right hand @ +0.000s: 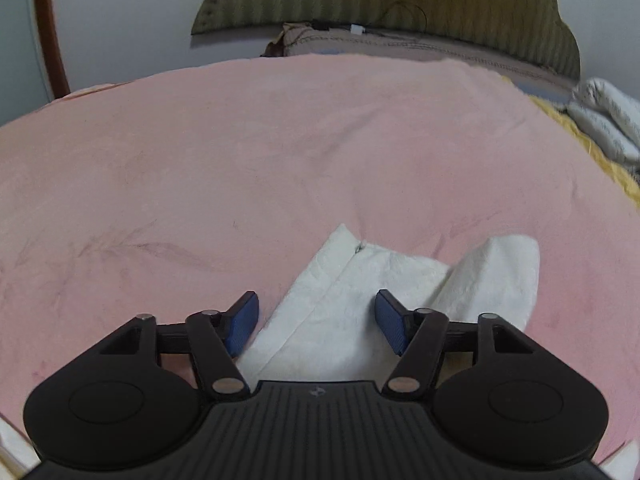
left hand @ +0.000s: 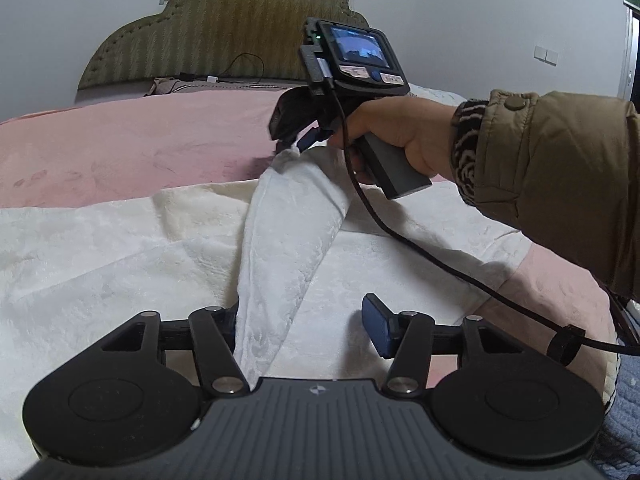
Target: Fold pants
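White fleece pants [left hand: 120, 248] lie spread on a pink bed cover [left hand: 120, 140]. A raised ridge of the cloth [left hand: 288, 240] runs from my left gripper [left hand: 308, 324] up to my right gripper [left hand: 294, 146]. My left gripper is open; the ridge passes between its fingers and hides the left one. In the right wrist view the right gripper [right hand: 316, 320] is open, with a corner of the pants [right hand: 360, 284] lying between and under its blue pads [right hand: 390, 326]. In the left wrist view its fingertips touch the cloth tip.
An olive padded headboard [left hand: 224, 36] and a pillow [right hand: 360, 44] stand at the far end of the bed. A black cable [left hand: 440, 252] hangs from the right gripper across the pants. White folded bedding [right hand: 608, 116] lies at the far right.
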